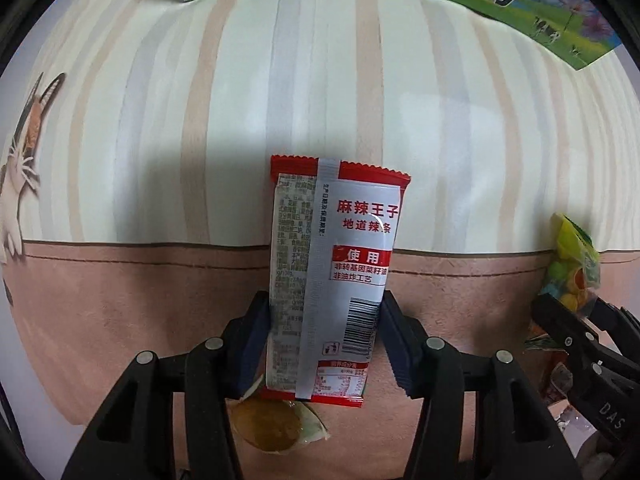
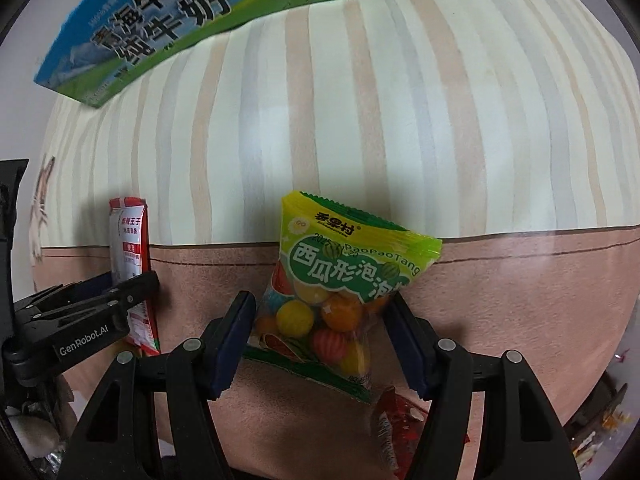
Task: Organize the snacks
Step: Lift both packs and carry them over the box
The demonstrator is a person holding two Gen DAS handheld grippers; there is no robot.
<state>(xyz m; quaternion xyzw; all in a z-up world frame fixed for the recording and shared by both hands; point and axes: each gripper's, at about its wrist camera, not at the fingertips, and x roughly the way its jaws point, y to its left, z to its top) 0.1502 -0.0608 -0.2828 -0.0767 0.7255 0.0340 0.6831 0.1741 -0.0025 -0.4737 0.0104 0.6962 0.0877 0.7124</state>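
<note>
Red and white plastic is sitting between the pads of my left claw [image 1: 326, 336]: a long, flat snack packet with red ends and a barcode [image 1: 332, 272]. Both pads are pressing on its sides, so I am pinching it near its lower half, and it is hanging over the striped cream and pink cloth on the counter [image 1: 160, 160]. My right claw [image 2: 320, 340] is pinching a yellow and green see-through bag of round coloured candy balls [image 2: 332, 300], which is hanging over the same cloth.

Here is what I am thinking could go wrong. The red packet is smooth and thin, and I am only holding its edges, so it could bend or slide out. The candy bag is lumpy and sitting crooked in my right claw, so the balls could shift and the bag could twist loose. My two claws are close together, so they could bump.

Each view is showing something the other is not. The left one is showing a clear wrapper with a brown round snack [image 1: 272, 428] lying under the red packet. The right one is showing a red crinkly wrapper [image 2: 396, 432] lying on the cloth below the candy bag. Both are showing a blue and green milk carton [image 2: 180, 20] at the top.
</note>
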